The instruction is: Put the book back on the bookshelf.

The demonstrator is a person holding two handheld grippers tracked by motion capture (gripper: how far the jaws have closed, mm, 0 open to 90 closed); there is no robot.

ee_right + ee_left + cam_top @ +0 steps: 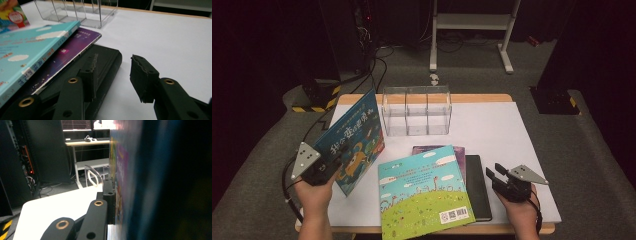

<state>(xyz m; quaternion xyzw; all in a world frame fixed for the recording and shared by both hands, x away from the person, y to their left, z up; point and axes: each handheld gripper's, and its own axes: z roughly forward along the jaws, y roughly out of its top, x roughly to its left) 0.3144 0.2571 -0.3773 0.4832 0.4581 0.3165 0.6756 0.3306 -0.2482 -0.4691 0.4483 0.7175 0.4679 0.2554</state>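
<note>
At the left side of the desk (512, 130), the blue book (354, 137) is tipped up on its lower edge, cover facing the middle. The left tool (329, 165) is pinching it at the lower corner, jaws pressed tight on the cover, as the left gripper view shows up close. Holding it by the corner like that looks like the way to keep it upright so it can slide into a slot of the clear rack (416, 111), which stands just behind it near the far edge with its dividers free.

In the middle lies a stack: a green book (424, 197) on top, a purple book (459, 155) under it, and a black book (478, 185) at the bottom, sticking out to the right. They're probably waiting their turn.

The right tool (498, 174) hangs just beside the black book with its jaws spread and nothing between them, so I'd guess it's ready to steady the stack or grab the next one.
</note>
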